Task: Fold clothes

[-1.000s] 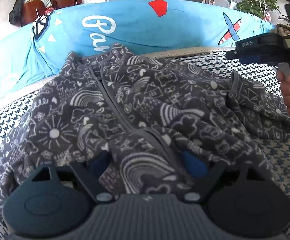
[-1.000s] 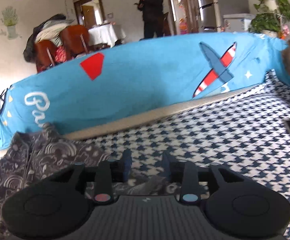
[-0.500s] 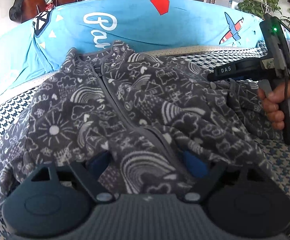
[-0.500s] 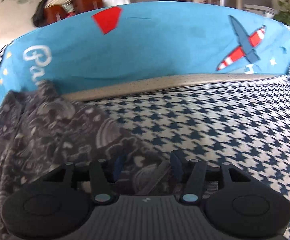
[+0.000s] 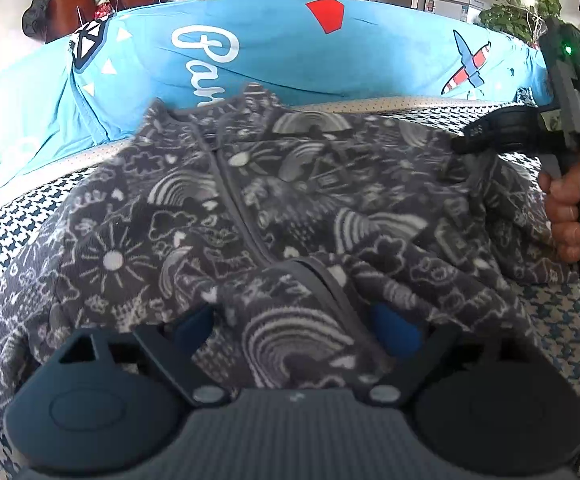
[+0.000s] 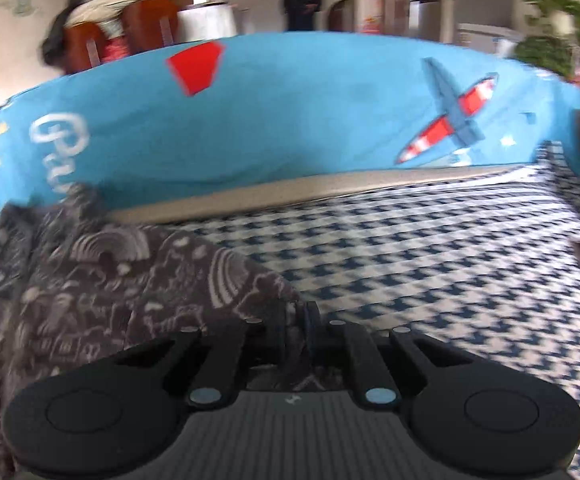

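Bed under a blue-and-white houndstooth cover (image 5: 6, 236), grey doodle-print fleece jacket (image 5: 290, 208) spread across its middle, collar toward 12 o'clock, bright blue airplane-print quilt (image 5: 274, 52) heaped along the far edge.

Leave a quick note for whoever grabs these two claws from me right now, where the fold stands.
Left claw: jaws wide apart, a bunched fold of the grey doodle-print fleece jacket lying between them at the near hem, not pinched.
Right claw: shut on the jacket's right-side edge, probably the sleeve; the view is blurred.
The jacket lies front up, zipper closed, on the houndstooth cover, collar toward the blue airplane-print quilt.
Done: jacket spread out, right edge gripped.
Left: no fold is laid yet. Likely next is to carry the right side across the zipper, then the left side, then fold hem to collar.
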Demonstrator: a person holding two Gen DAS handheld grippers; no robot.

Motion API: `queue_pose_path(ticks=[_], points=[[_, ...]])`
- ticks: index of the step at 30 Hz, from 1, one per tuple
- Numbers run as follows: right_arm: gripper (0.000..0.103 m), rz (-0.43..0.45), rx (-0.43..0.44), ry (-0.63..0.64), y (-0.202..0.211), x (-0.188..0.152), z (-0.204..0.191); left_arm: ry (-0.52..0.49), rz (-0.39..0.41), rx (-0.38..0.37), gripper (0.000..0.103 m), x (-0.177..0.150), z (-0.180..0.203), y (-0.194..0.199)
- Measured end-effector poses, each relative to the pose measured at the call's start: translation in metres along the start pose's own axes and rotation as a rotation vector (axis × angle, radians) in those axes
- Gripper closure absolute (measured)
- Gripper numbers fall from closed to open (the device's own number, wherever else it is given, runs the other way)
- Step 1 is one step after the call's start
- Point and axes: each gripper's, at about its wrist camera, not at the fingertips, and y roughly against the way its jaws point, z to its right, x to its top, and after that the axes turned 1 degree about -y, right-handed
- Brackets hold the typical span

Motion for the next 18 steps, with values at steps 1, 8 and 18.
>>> queue_pose_path(ticks=[1,8,18], points=[[0.094,-0.015,-0.021,-0.009,-0.002,-0.001,0.002,0.003,0.002,-0.004,0.012,0.000,0.000,0.001],[0.092,-0.064,-0.077,-0.034,-0.006,-0.003,-0.002,0.014,0.022,-0.003,0.011,0.004,-0.006,0.008],[0.086,0.026,0.001,-0.103,0.024,0.011,-0.004,0.099,0.106,0.070,0.009,0.024,-0.043,0.026]])
